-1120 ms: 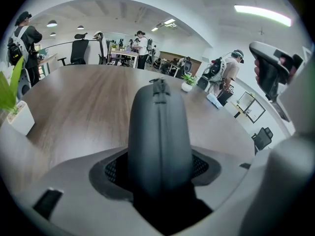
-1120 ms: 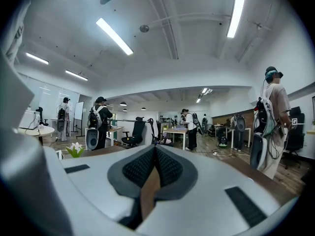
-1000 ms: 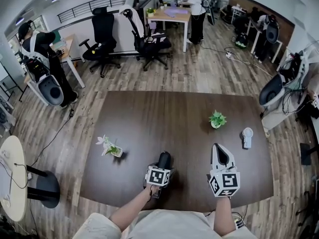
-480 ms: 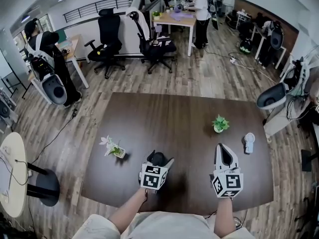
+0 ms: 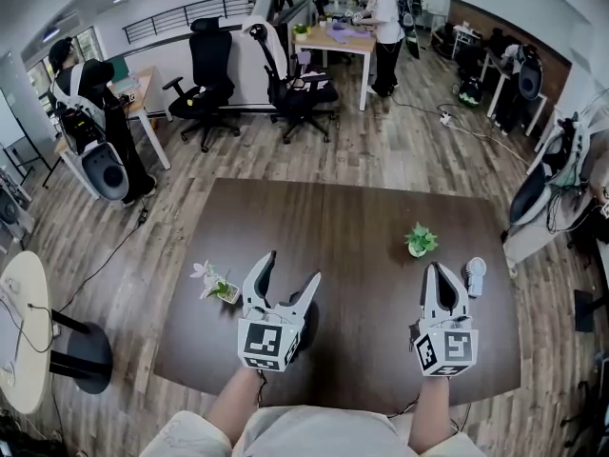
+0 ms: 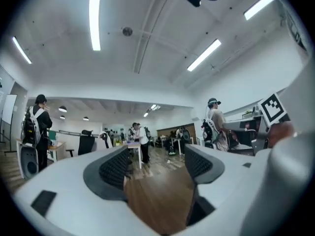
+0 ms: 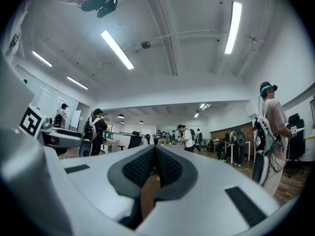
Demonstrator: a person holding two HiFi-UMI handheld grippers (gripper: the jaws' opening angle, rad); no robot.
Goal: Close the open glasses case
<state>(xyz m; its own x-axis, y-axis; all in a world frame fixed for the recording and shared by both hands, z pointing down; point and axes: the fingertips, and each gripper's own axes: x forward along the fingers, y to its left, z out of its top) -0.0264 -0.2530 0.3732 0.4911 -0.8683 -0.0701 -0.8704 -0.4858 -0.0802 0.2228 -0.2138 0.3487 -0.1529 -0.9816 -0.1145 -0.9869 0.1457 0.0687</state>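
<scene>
Far left, a round white side table (image 5: 19, 336) stands on the plank floor, just off the big dark table (image 5: 352, 217), which has a wood grain and rounded corners. Near that table's left edge sits a small pale flower (image 5: 217, 286) in a little pot.

Next across is the left gripper (image 5: 290, 272), held up above the tabletop. Its two smooth white jaws are spread in a wide V and have just eased in a touch, with nothing between them. Its own view shows ribbed black pads (image 6: 115, 168) well apart, framing only bare wood.

The glasses case (image 5: 311, 314) lies on the table right under that gripper, a dark rounded shape peeking out beside the right jaw. It is mostly covered, so I can't tell whether the lid is down.

Moving right, a spiky green plant (image 5: 420, 240) sits in a small white pot. Nearer the person, the right gripper (image 5: 442, 274) hangs over the table with its jaws pressed together to a narrow point. Its textured pads (image 7: 140, 168) meet flat and hold nothing. Just beside its tip lies a small white gadget (image 5: 473, 274) with a round head.
</scene>
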